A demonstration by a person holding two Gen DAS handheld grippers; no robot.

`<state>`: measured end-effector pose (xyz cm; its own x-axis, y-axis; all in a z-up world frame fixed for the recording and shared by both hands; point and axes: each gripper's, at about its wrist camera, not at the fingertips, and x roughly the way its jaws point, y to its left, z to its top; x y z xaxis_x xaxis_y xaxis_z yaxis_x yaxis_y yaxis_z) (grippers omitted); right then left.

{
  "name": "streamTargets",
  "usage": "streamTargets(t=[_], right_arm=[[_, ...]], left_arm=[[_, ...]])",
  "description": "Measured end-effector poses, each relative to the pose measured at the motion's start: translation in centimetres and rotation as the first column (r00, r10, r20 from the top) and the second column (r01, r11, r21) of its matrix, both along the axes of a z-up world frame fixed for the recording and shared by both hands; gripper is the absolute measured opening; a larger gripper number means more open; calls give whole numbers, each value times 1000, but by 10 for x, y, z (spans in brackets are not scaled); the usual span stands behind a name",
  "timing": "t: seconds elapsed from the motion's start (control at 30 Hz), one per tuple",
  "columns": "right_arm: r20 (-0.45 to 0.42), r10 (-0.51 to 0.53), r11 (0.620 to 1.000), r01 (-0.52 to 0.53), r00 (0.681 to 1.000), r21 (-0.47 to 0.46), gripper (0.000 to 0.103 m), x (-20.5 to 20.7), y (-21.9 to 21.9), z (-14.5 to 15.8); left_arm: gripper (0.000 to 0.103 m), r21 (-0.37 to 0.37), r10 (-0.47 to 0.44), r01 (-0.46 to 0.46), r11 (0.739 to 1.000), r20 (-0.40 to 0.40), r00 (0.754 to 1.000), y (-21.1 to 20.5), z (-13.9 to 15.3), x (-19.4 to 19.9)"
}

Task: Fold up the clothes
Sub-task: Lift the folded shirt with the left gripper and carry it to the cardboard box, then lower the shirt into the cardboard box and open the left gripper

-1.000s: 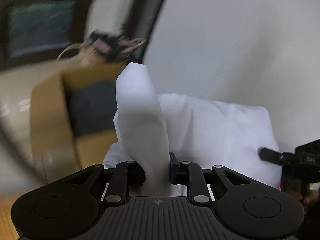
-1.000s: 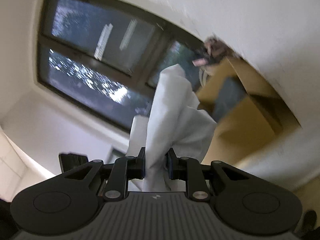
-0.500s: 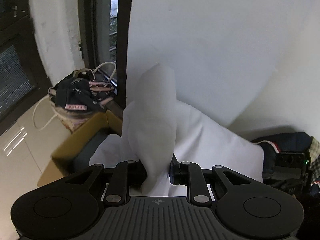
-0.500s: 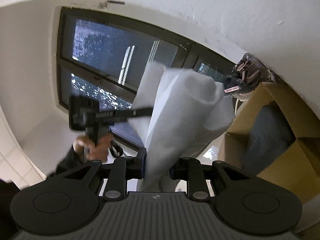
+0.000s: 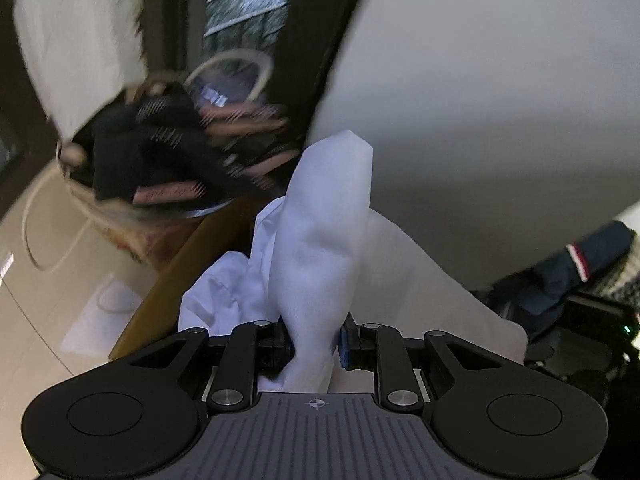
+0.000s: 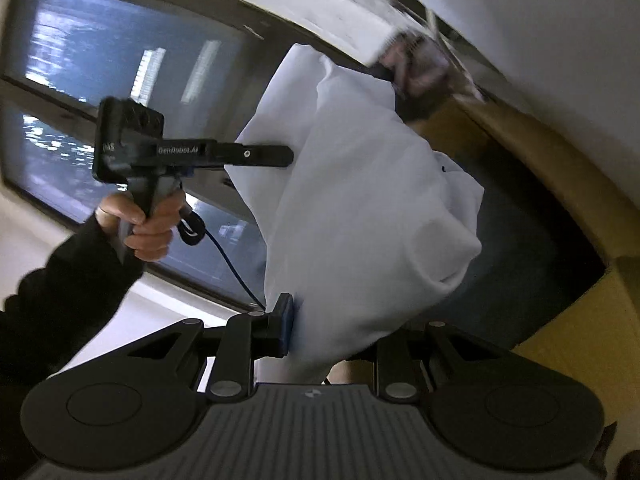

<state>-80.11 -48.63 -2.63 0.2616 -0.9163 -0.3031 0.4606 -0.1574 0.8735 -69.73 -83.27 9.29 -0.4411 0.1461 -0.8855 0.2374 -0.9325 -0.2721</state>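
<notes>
Both grippers were clenched on one white garment [image 5: 320,248]: the left gripper [image 5: 316,342] pinched a bunched edge rising between its fingers, and the right gripper [image 6: 332,332] gripped another part, the cloth ballooning above it. The garment hung in the air between them, over an open cardboard box [image 6: 568,168]. Farther off sat a basket of dark clothes [image 5: 168,152] and a dark window [image 6: 100,60]. Judging by that, no fold looked made yet; laying flat and folding seemed left to do.

Cardboard box [image 6: 580,184], window [image 6: 100,64], white wall [image 5: 500,80]
</notes>
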Motion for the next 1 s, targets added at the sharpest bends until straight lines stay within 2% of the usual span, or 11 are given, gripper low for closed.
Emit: streamTargets(t=[0.2,0.33,0.43,0.53,0.57,0.6,0.7,0.77,0.83,0.9,1.0], right_arm=[[-27,22,985,-17,999,172,25,5,-52,-35],[3,50,965,-49,999,256,29,5,-79,-52],[-13,73,945,-65,997,319,36,5,-91,-49],[-43,119,921,-94,992,378,48,4,-100,-43],[-53,147,913,-115,988,392,54,5,-101,-39],[-62,176,903,-136,982,407,55,6,-102,-35],[-93,260,873,-193,961,447,56,9,-101,-22],[-142,322,856,-224,936,465,56,14,-98,-8],[-248,372,853,-225,894,470,55,21,-100,8],[-382,407,858,-203,830,472,53,29,-106,24],[-514,436,862,-179,739,474,53,36,-125,29]], left_arm=[[23,31,20,-22,999,62,998,-42,-77,-11],[24,12,15,-17,1000,102,995,-55,-109,-18],[28,8,23,-24,1000,121,992,-61,-128,-21],[40,4,38,-39,999,98,994,-67,-130,-16],[47,6,49,-50,999,81,996,-71,-126,-13],[53,10,63,-64,998,57,996,-74,-120,-7],[58,28,114,-113,993,-24,993,-85,-98,14],[57,43,142,-139,989,-72,987,-90,-84,29],[56,57,158,-153,987,-83,984,-87,-77,40],[50,70,173,-167,983,-87,981,-82,-72,51],[50,96,202,-193,977,-96,975,-77,-65,65]])
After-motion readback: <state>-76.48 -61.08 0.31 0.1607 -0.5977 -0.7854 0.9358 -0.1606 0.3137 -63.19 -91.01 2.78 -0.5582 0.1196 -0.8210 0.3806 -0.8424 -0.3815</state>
